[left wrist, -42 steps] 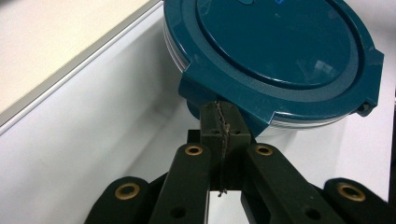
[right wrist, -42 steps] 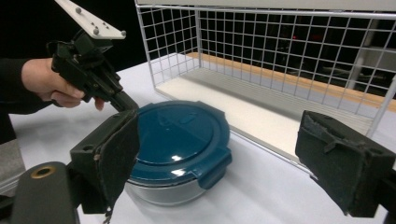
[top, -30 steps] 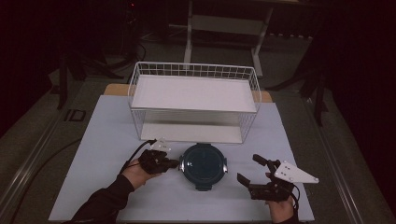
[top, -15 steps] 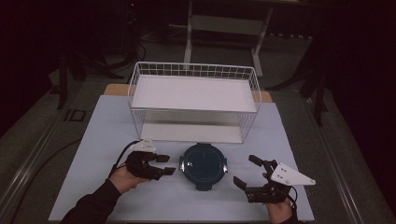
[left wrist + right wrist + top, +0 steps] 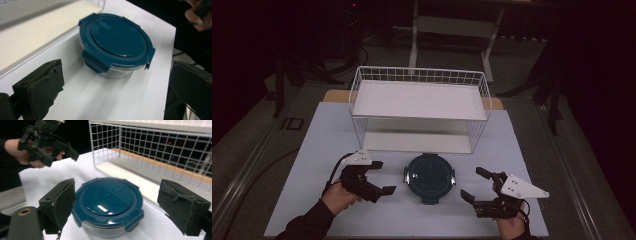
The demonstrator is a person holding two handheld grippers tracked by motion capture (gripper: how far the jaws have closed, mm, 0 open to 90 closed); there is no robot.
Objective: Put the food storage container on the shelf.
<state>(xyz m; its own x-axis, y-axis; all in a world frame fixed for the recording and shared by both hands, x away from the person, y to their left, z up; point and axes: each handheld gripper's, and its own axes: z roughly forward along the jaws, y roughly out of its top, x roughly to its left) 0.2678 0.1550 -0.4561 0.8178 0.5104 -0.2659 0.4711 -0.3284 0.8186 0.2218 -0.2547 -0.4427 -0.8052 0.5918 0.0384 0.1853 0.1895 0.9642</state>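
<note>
Between spread, empty fingers: round glass container (image 5: 429,171), teal clip-lid shut.

Left hand-held gripper (image 5: 379,177) has just been opening, nothing between its jaws; right hand-held gripper (image 5: 475,185) gapes wide.

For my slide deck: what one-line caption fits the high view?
Two open hand-held grippers, left and right, flank a lidded teal container before a white wire basket.
</note>
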